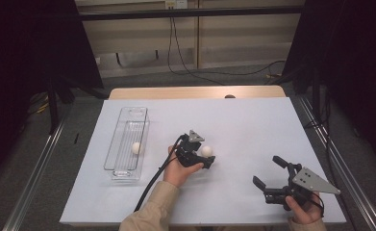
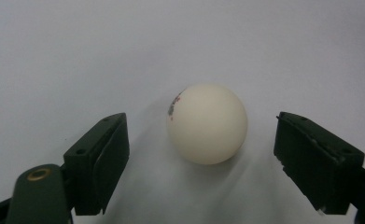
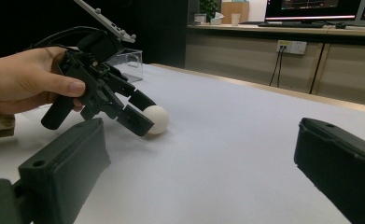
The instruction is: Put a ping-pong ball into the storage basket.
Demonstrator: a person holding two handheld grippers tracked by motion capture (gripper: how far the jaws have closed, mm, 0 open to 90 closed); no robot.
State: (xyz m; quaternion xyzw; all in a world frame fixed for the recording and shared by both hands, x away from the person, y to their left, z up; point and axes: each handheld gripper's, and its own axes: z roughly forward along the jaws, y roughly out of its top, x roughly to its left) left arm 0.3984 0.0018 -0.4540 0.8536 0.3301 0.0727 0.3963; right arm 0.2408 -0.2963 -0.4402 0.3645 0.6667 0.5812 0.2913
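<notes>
Right now the white ball [image 2: 207, 123] I'm after sits on the white table cover [image 1: 253, 125], squarely between the two jaws of my left gripper [image 1: 206, 159]. In the left gripper view there is clear daylight on both sides of it, a little more on the left pad's side than on the right, so nothing presses on it yet; the jaws stand moderately wide and hold nothing. A round ball has no long axis to line up with, so what matters is only that it lies centred along the closing line, and it nearly does. I judge a slight nudge toward the wider gap would keep it from rolling when the pads meet it.

My left hand [image 3: 26, 79] is the near one; from the right gripper view its jaws straddle the ball low at the table.

My right gripper [image 1: 271, 179] rests well apart, toward the near right corner, jaws spread wide and empty.

Off to the left stands a clear plastic tray [image 1: 128, 115] with a second ball [image 1: 136, 147] lying inside, which I take as the likely destination.
</notes>
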